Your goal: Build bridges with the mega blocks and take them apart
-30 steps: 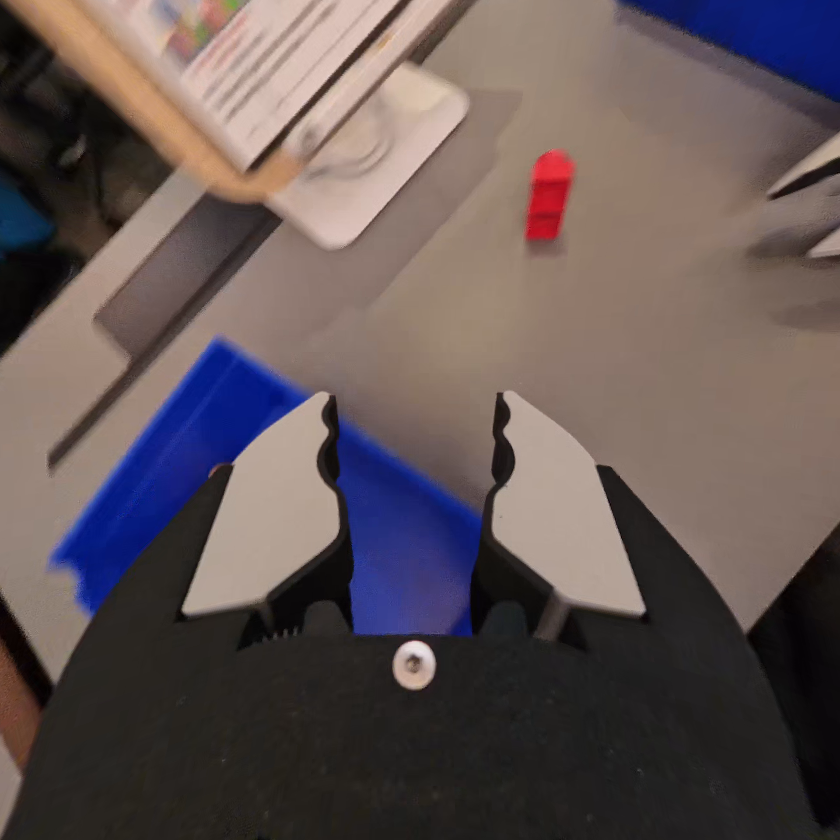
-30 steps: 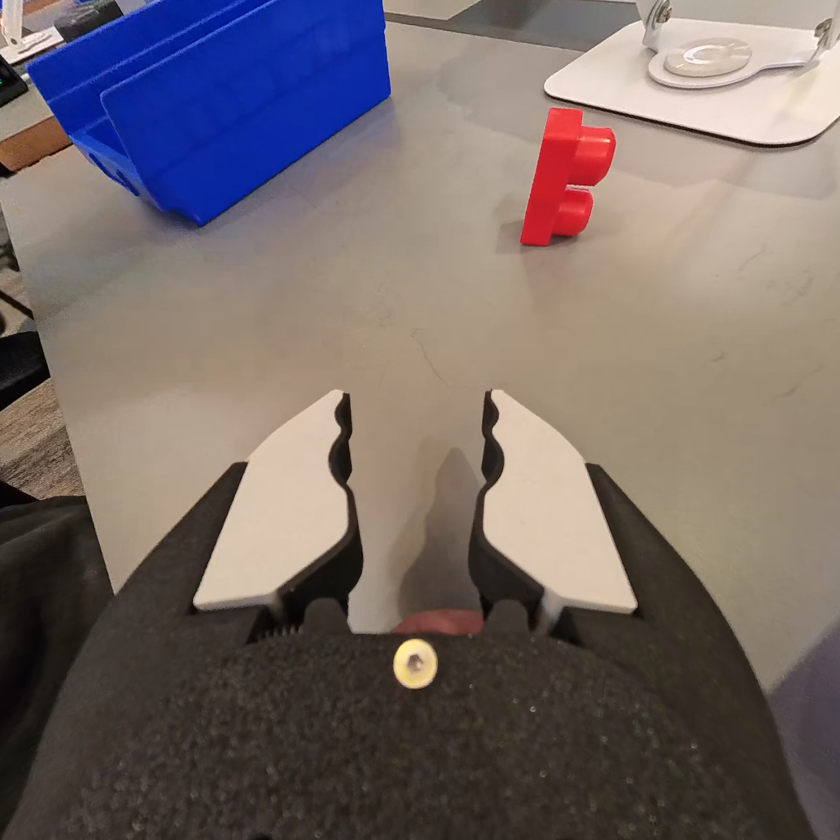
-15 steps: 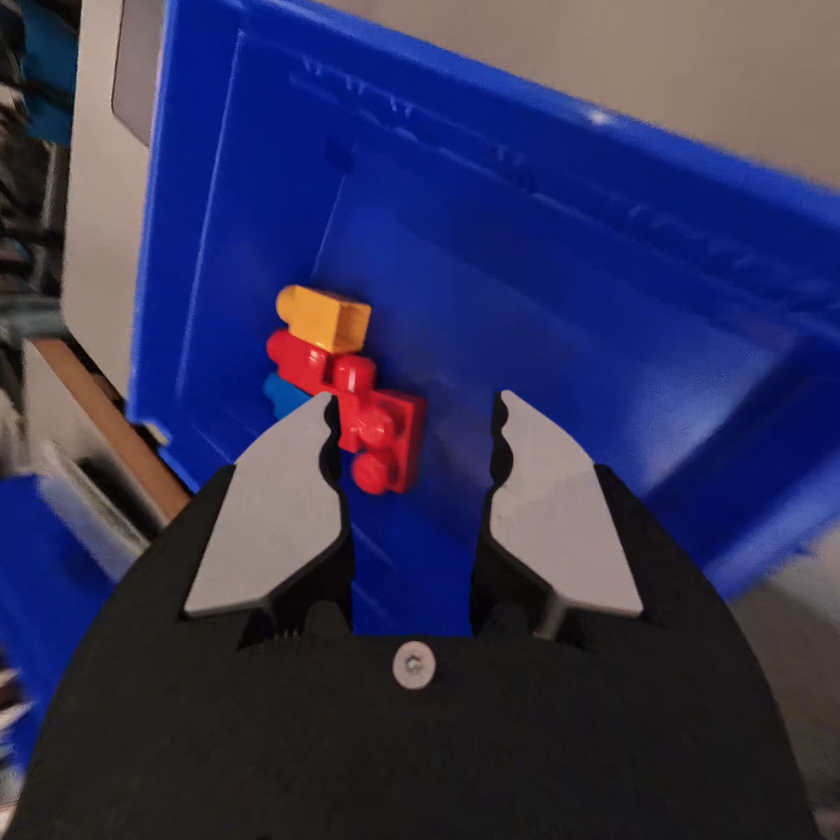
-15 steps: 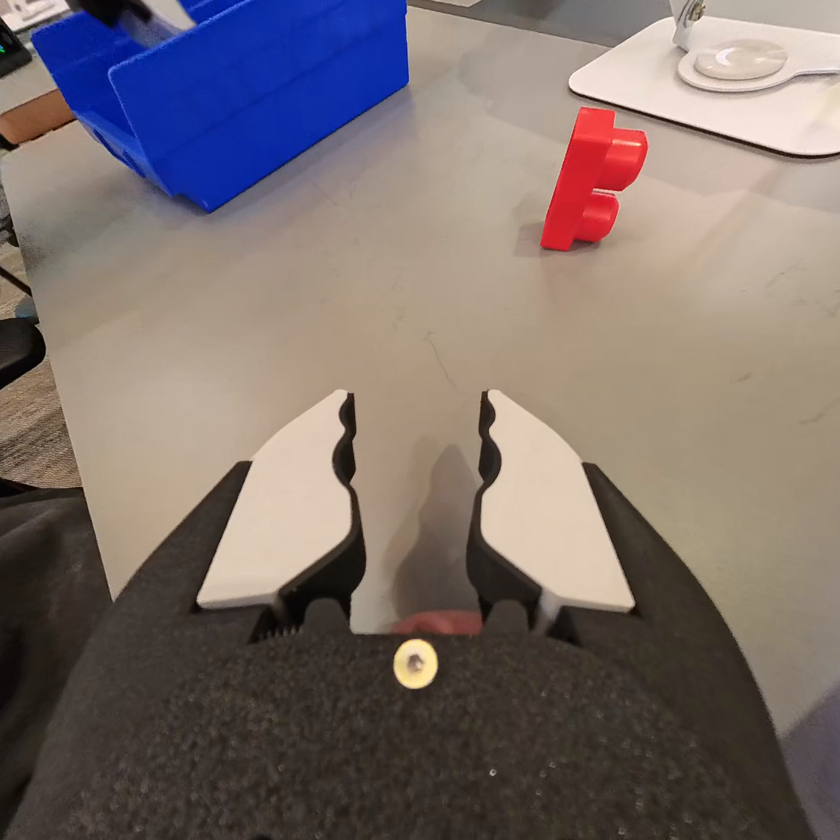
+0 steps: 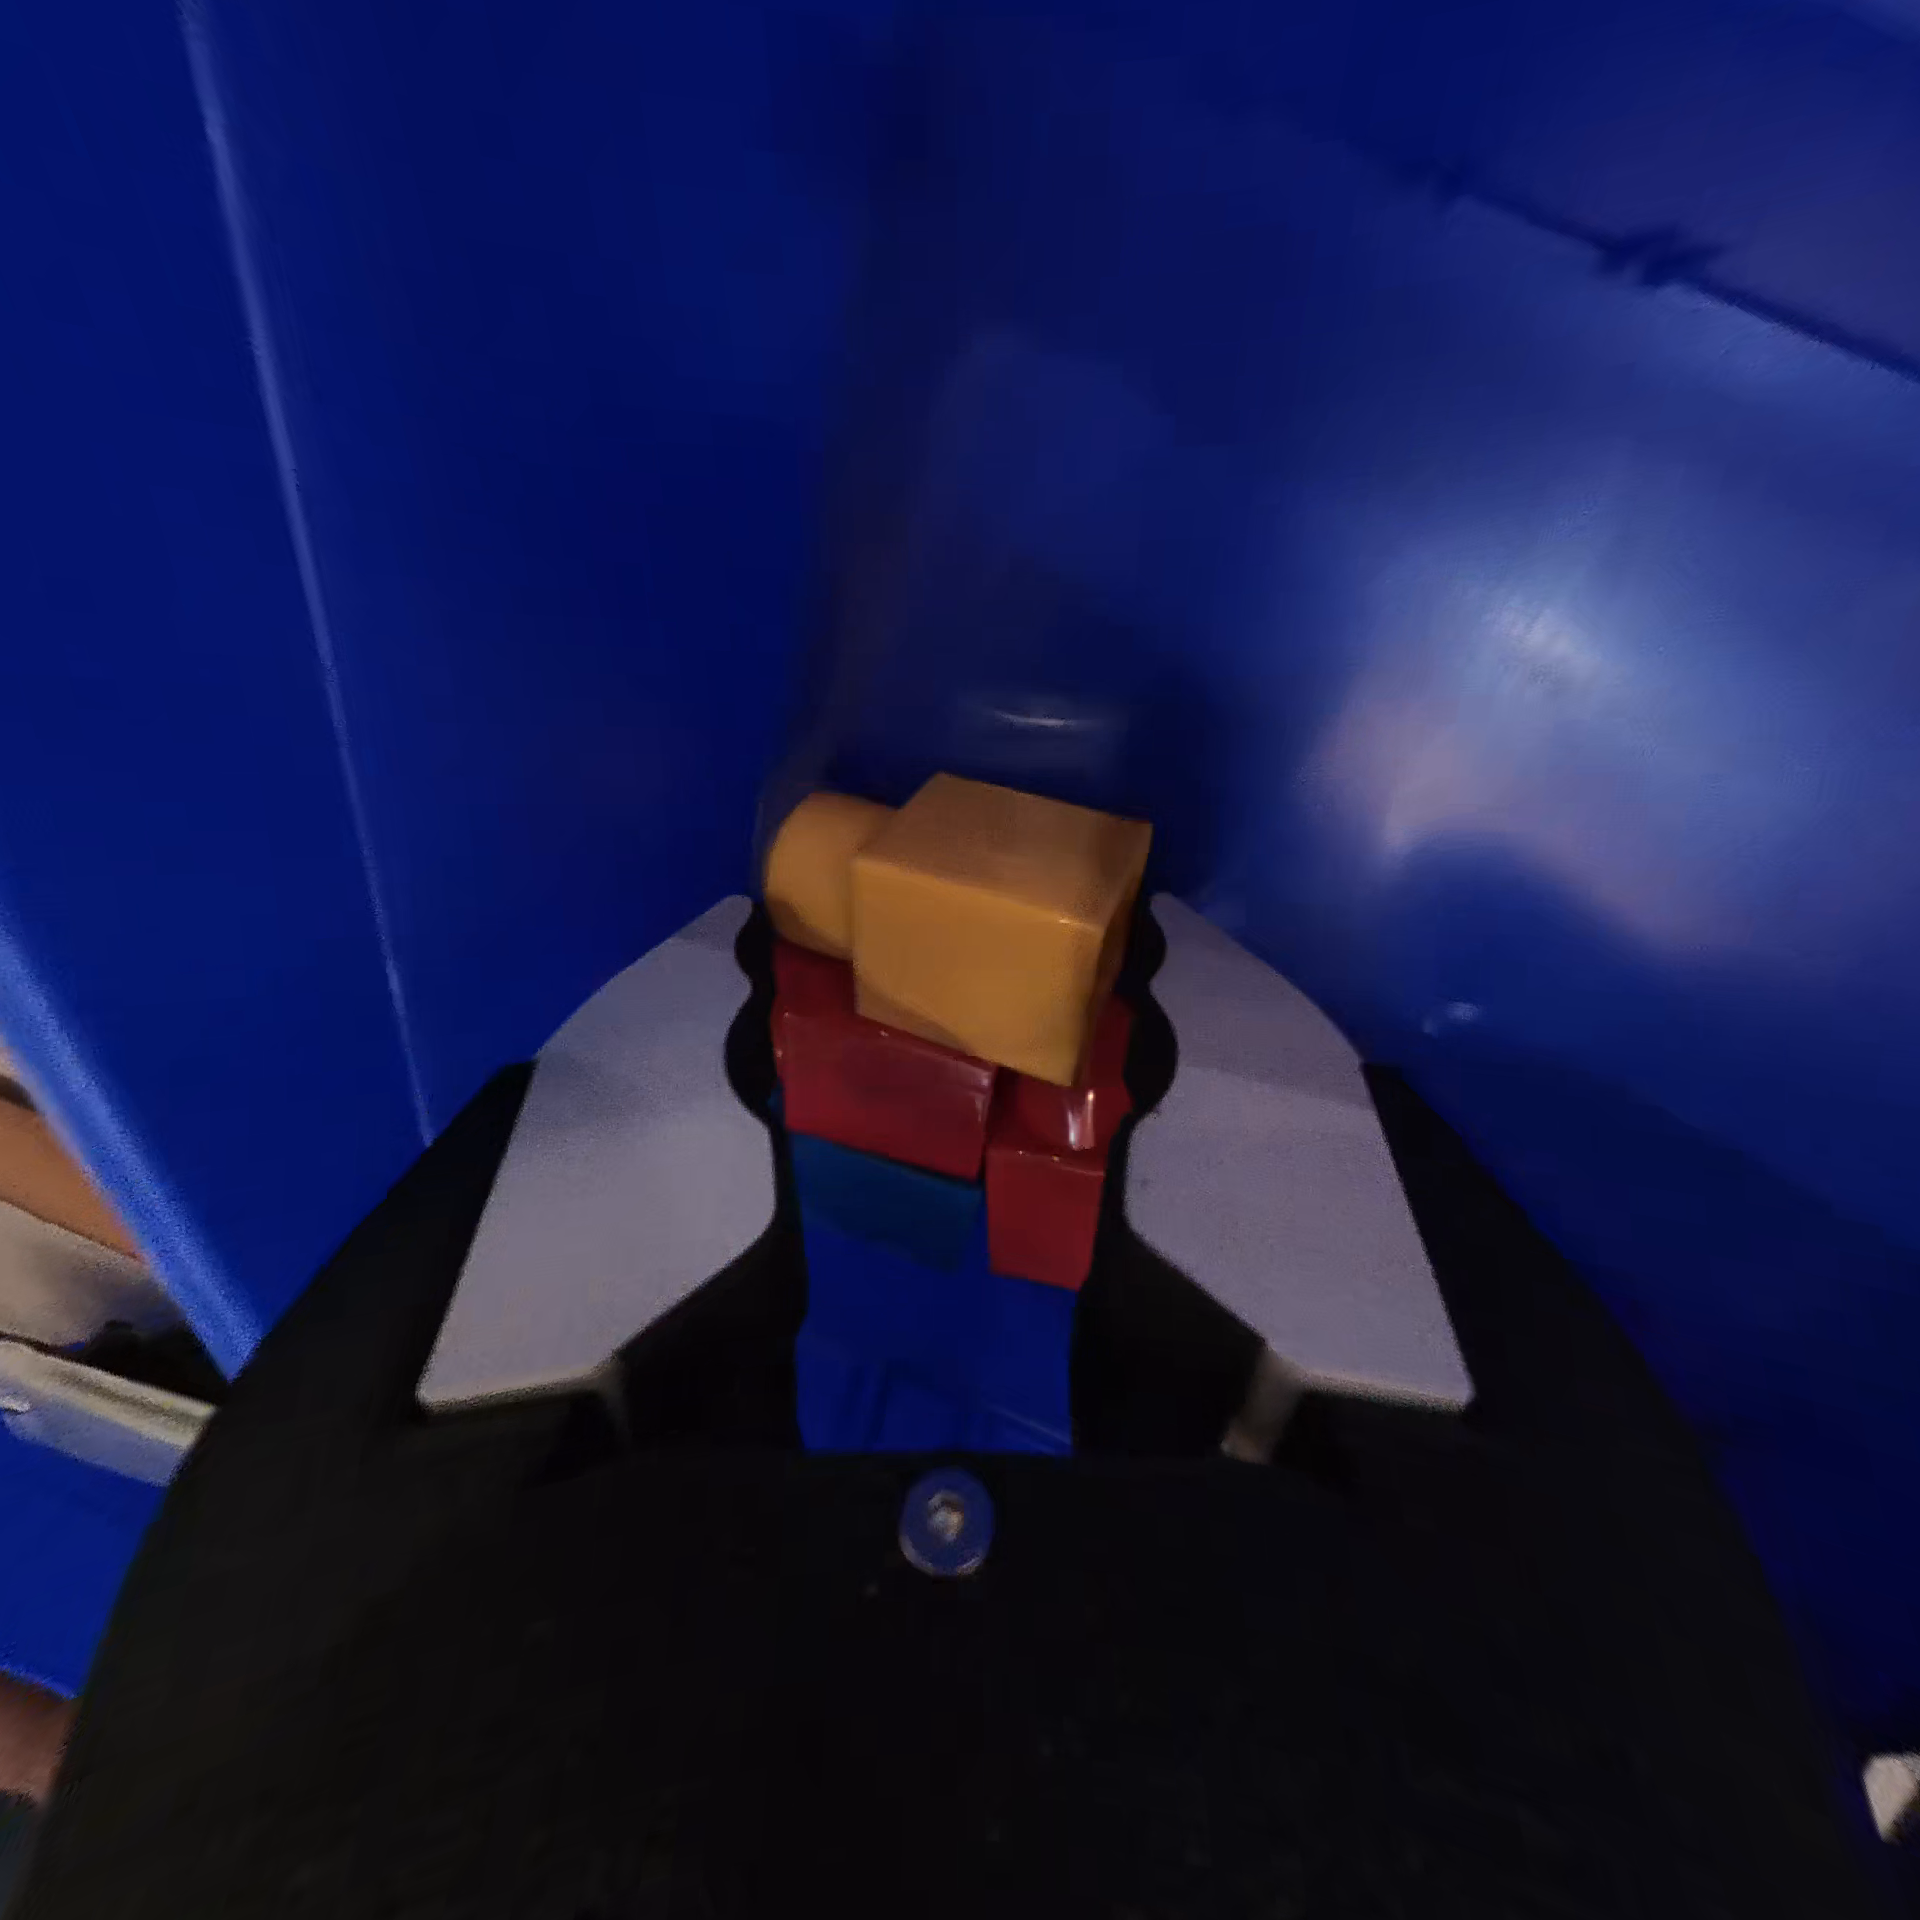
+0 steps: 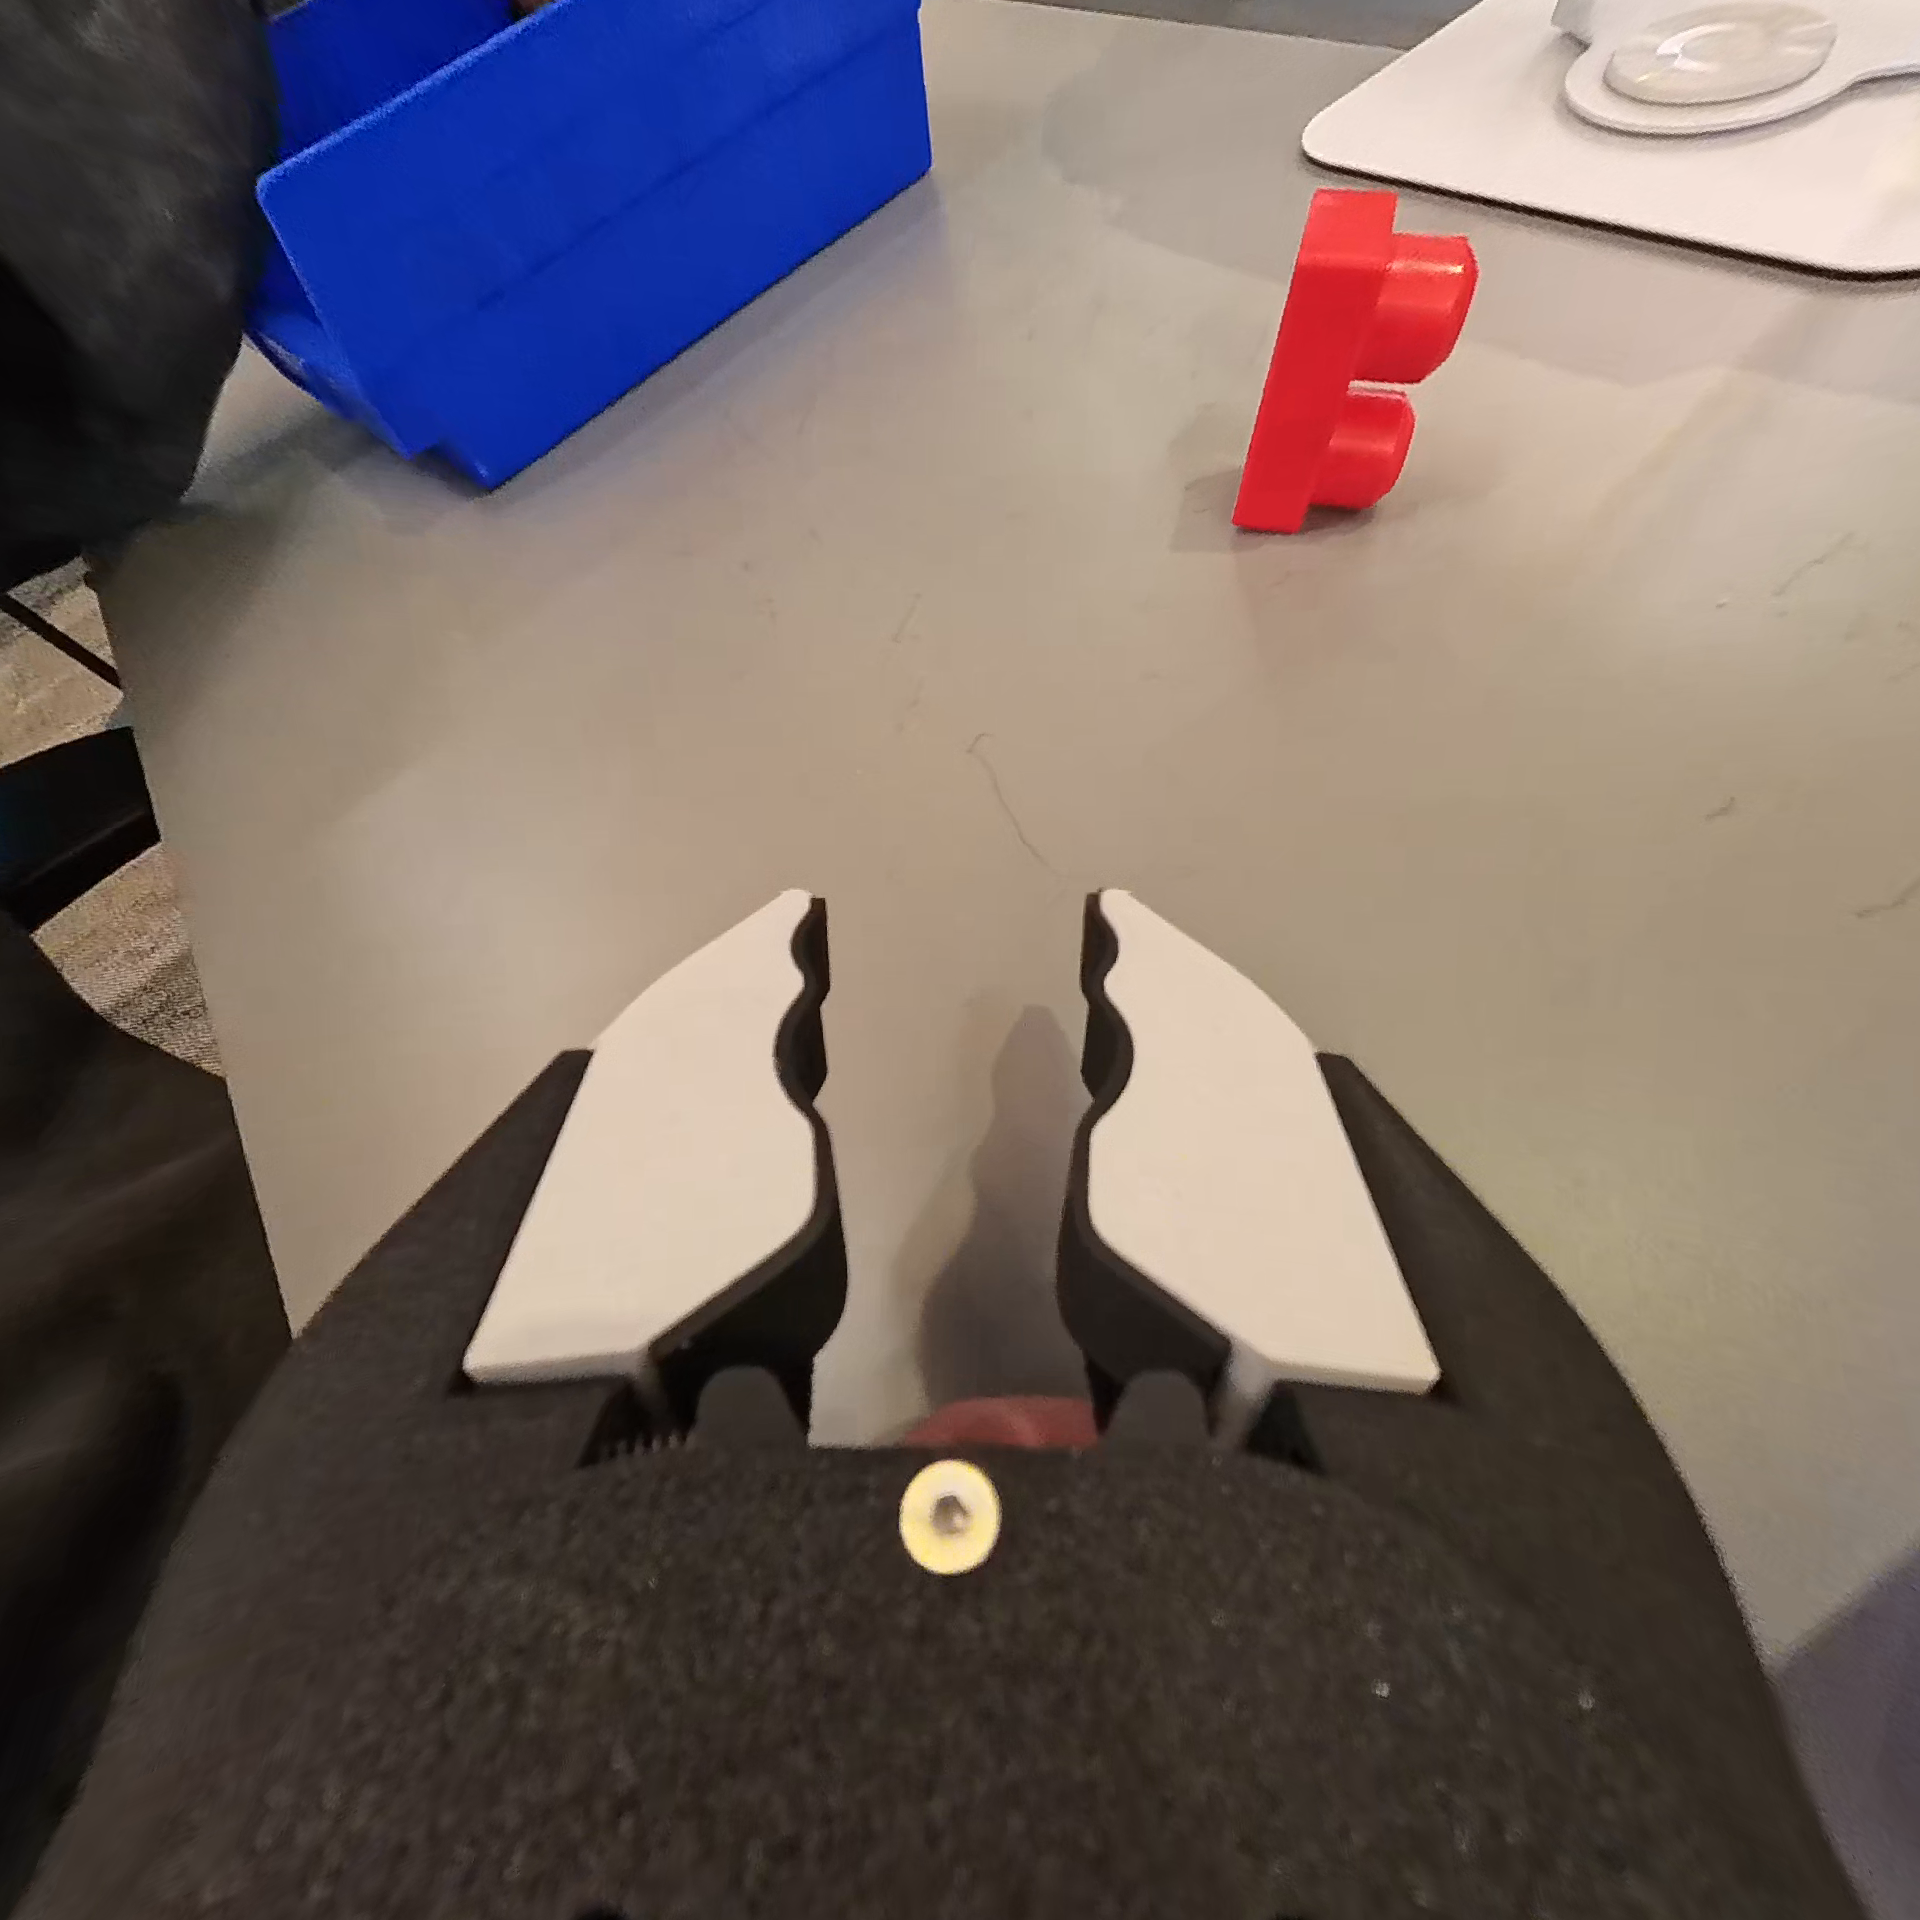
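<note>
Since the previous frames, the left gripper has descended deep into the blue bin, and the block cluster now sits between its fingers. Bin walls fill the left wrist view.

Left gripper: the jaws stand apart, one on each side of the cluster. Whether the pads press on the blocks cannot be told; the frame is slightly blurred.

Block cluster, on the bin floor:
- Orange block, uppermost in the view, stud pointing left.
- Red block, below the orange one, with a second red block at its right.
- Blue block, lowest, partly covered by the red one.

Right gripper: it hovers low over the grey table with its jaws apart and nothing between them. Its position relative to the table has shifted only slightly.

On the table, in the right wrist view:
- A red two-stud block stands on end, studs pointing right, well ahead of the right gripper.
- The bin is at upper left, with a dark shape reaching into it at the frame edge.
- A white base plate lies at upper right, behind the red block.
</note>
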Action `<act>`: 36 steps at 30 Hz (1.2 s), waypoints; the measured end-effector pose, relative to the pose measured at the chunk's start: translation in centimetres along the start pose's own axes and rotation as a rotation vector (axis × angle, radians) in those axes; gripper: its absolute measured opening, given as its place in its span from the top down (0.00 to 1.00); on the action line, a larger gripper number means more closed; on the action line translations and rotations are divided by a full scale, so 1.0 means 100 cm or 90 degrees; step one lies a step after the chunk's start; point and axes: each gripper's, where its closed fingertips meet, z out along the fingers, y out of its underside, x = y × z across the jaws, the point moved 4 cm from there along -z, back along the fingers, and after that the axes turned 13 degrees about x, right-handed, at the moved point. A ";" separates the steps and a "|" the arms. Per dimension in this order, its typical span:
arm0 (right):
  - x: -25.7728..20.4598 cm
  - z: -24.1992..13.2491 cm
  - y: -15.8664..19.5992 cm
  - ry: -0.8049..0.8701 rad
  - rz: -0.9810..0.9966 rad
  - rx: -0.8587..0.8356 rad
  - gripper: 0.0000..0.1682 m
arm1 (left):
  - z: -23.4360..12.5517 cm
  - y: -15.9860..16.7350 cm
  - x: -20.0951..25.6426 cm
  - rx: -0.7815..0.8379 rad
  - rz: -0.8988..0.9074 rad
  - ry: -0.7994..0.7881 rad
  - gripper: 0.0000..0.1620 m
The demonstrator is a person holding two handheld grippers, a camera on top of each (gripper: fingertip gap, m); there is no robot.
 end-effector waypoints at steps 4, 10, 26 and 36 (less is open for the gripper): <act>0.000 0.001 0.001 -0.001 -0.001 -0.008 0.73 | -0.007 0.001 0.009 0.000 0.010 0.000 0.60; -0.003 0.002 0.002 -0.001 -0.024 -0.015 0.73 | -0.066 -0.020 0.048 0.107 0.059 -0.030 0.60; -0.007 -0.001 -0.002 0.014 -0.043 0.001 0.73 | -0.077 -0.190 0.232 0.195 0.482 0.019 0.60; -0.003 -0.006 0.001 0.023 -0.034 -0.001 0.74 | -0.029 -0.222 0.268 0.174 0.548 0.125 0.60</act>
